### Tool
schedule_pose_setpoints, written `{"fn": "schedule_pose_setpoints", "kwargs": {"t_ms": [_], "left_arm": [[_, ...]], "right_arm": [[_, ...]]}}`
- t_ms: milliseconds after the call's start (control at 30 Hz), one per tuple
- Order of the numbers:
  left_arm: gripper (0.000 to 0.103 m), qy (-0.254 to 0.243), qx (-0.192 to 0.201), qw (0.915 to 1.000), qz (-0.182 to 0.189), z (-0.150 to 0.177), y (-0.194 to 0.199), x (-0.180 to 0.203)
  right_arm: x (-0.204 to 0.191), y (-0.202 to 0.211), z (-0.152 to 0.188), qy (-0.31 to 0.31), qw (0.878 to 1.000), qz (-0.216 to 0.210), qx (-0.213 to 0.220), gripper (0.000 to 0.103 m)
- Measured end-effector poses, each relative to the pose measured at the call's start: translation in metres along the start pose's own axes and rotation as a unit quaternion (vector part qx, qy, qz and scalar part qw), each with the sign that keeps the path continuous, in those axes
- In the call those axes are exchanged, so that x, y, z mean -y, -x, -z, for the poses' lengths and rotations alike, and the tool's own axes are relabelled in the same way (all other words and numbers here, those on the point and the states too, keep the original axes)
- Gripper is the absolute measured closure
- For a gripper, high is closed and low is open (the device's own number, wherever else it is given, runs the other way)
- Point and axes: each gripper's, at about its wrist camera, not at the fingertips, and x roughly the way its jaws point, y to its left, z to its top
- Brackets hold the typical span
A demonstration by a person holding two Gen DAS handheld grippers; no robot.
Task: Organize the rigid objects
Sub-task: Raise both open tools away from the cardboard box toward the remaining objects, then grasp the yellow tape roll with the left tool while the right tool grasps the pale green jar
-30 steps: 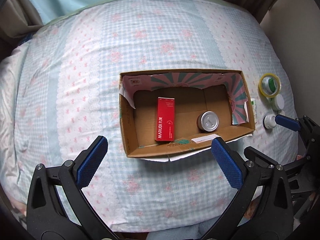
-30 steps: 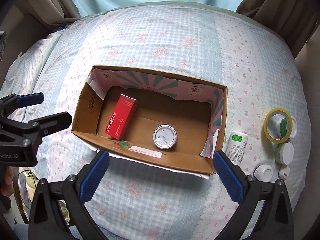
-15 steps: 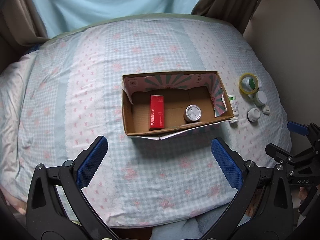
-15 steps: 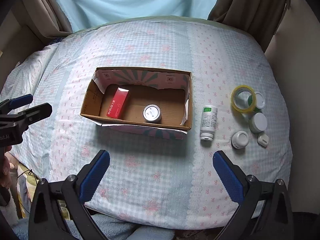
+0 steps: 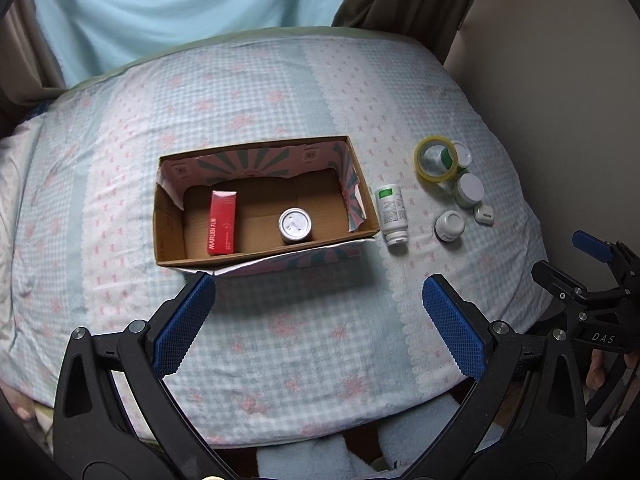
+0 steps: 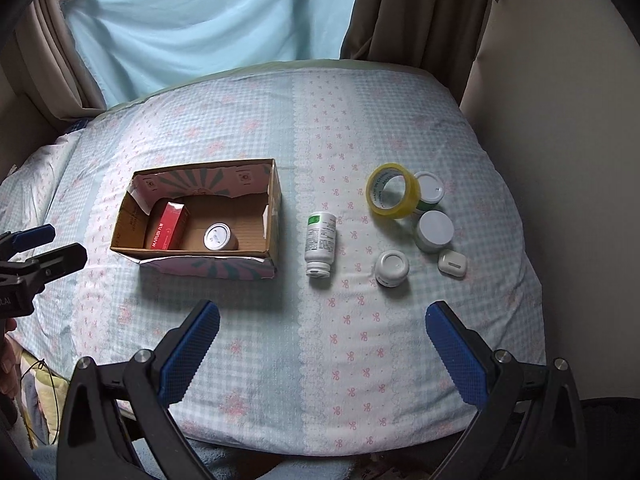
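Observation:
An open cardboard box lies on the bed and holds a red carton and a silver-lidded tin. Right of the box lie a white pill bottle, a yellow tape roll, a white-lidded jar, a small white jar and a small white case. My left gripper is open and empty, near the bed's front edge. My right gripper is open and empty, in front of the loose items.
The bed has a checked, flowered cover. A light blue curtain and brown drapes hang behind it. A wall stands along the right side. Another white-lidded green jar sits behind the tape.
Both grippers have pulled back and up from the box, so the whole bed and the loose items now show. Nothing on the bed has moved.

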Motion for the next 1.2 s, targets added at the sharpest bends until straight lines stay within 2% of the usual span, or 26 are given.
{"fn": "schedule_pose_setpoints", "kwargs": {"t_ms": [100,367,567,833,1000,1200], "left_arm": [[0.0,0.016,-0.003,0.9998,-0.009,-0.007,-0.011,0.034],[0.0,0.036,-0.028,0.999,0.0,-0.032,-0.059,0.128],[0.0,0.008,-0.048,0.9988,0.003,-0.06,-0.096,0.176],[0.0,-0.002,-0.088,0.9959,0.02,-0.086,-0.164,0.193],[0.0,0.014,-0.104,0.9926,0.061,-0.099,-0.222,0.191],[0.0,0.022,-0.134,0.9863,0.094,-0.116,-0.291,0.194]], "right_arm": [[0.034,-0.008,-0.001,0.02,1.0,-0.001,0.003,0.0],[0.118,-0.044,-0.011,0.071,0.997,-0.006,-0.011,0.0],[0.164,-0.075,-0.02,0.047,0.998,-0.024,-0.029,0.0],[0.196,-0.122,-0.032,-0.006,0.999,-0.031,-0.042,0.0],[0.205,-0.164,-0.037,-0.012,0.998,-0.035,-0.051,0.0],[0.215,-0.222,-0.037,-0.02,0.996,-0.049,-0.073,0.0]]}}
